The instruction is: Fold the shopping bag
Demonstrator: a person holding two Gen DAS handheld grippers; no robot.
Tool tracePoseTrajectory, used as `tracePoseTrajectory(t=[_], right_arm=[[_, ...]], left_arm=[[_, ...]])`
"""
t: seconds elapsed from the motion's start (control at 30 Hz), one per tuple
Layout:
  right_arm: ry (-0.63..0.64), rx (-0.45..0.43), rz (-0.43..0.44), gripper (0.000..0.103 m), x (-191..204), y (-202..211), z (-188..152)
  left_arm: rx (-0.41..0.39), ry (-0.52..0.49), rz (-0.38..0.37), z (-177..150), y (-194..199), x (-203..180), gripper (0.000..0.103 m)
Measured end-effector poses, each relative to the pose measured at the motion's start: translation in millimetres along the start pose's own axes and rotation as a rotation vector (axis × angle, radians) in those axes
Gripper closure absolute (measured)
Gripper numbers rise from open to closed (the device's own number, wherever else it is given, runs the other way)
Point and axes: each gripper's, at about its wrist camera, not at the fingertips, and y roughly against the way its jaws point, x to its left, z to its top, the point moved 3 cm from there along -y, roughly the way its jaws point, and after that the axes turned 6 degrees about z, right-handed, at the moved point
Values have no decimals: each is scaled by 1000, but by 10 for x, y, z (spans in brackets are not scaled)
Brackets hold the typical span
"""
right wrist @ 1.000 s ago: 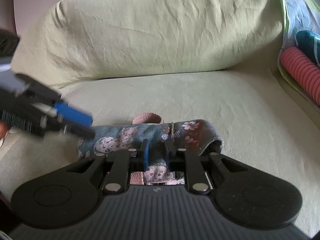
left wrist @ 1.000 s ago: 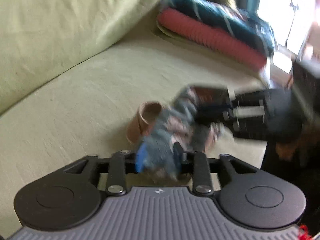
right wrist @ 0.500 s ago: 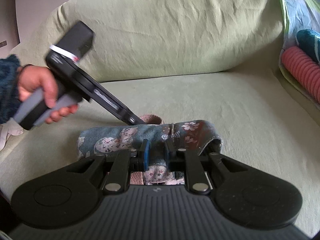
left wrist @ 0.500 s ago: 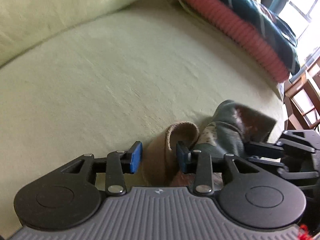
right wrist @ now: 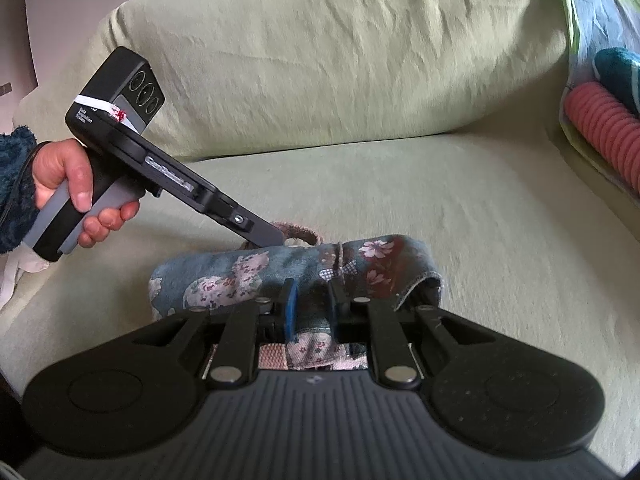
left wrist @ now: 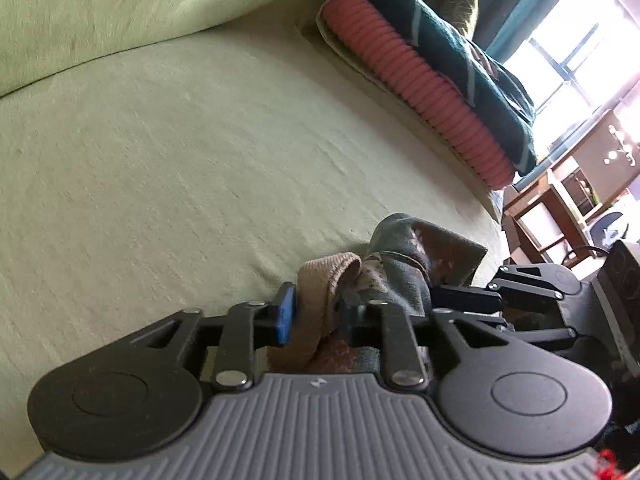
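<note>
A floral fabric shopping bag (right wrist: pixel 240 276) lies rolled into a short bundle on the green sofa seat (right wrist: pixel 460 208). My right gripper (right wrist: pixel 312 312) is shut on the bundle's near edge, with fabric pinched between its fingers. The bag's tan handle loop (left wrist: pixel 324 276) sticks out at the far side. My left gripper (left wrist: pixel 318 312) has its fingers pressed on either side of that loop. In the right wrist view the left gripper (right wrist: pixel 272 238) reaches down from the left in a person's hand (right wrist: pixel 76 184), its tip at the handle loop (right wrist: pixel 298 229). The bag (left wrist: pixel 404 248) hides most of the right gripper's fingers (left wrist: pixel 468 298).
The sofa's back cushion (right wrist: pixel 320 60) rises behind the seat. A pink ribbed roll (left wrist: pixel 416 88) and a dark teal blanket (left wrist: pixel 460 52) are stacked at the seat's right end. Wooden furniture (left wrist: pixel 560 208) stands beyond the sofa's edge near a bright window.
The left gripper let go of the bag's end, swung round to the far side and closed in on the tan handle loop. The right gripper kept its hold and stayed put.
</note>
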Motion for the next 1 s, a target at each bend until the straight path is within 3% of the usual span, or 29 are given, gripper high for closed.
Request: tracePoseTrajectory(t=[0.07, 0.37, 0.5, 0.7, 0.77, 0.9, 1.0], right_arm=[[-5, 0, 5, 90, -12, -4, -5], [-18, -4, 12, 90, -13, -37, -24], [-29, -3, 21, 90, -21, -48, -30], [-40, 2, 34, 90, -39, -59, -29], [-45, 6, 37, 90, -48, -64, -26], [-42, 9, 35, 91, -44, -74, -23], [-42, 7, 33, 91, -36, -85, -29]], left_arm=[[28, 29, -79, 7, 42, 88, 44], [115, 138, -325, -39, -164, 545, 35], [118, 108, -440, 48, -307, 622, 35], [157, -29, -564, 192, -404, 539, 35], [159, -91, -568, 215, -368, 426, 34], [165, -239, -495, 212, -274, 161, 34], [152, -240, -472, 219, -304, 130, 34]])
